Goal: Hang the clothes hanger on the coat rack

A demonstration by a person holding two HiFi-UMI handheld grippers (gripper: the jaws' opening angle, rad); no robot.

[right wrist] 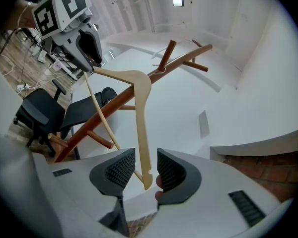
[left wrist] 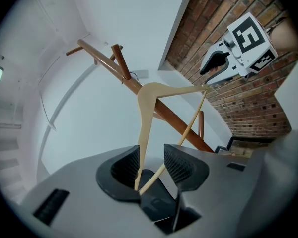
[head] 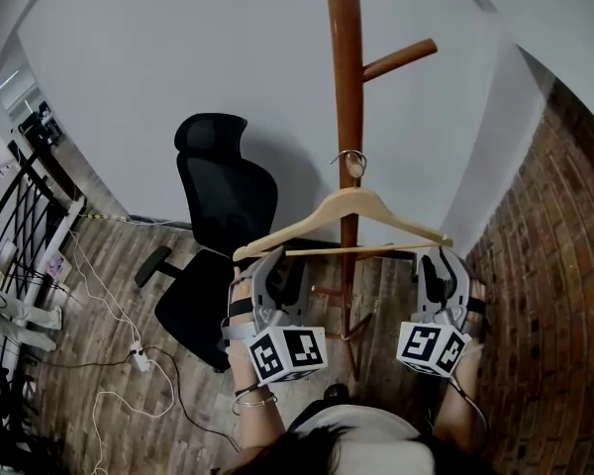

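Now, with the clothes hanger (head: 348, 200) seemingly hooked on a coat rack (head: 346, 67) peg, tips loose between the slightly parted jaws of left claw (left wrist: 151, 152) and right claw (right wrist: 145, 156), draw both away evenly without nudging it.

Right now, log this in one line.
wooden hanger: hooked on coat rack; left gripper: open, at its end; right gripper: open, at other end

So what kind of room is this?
Probably an office or workroom: there's a black office chair, a wooden coat rack near a brick wall, and cables lying across the floor.
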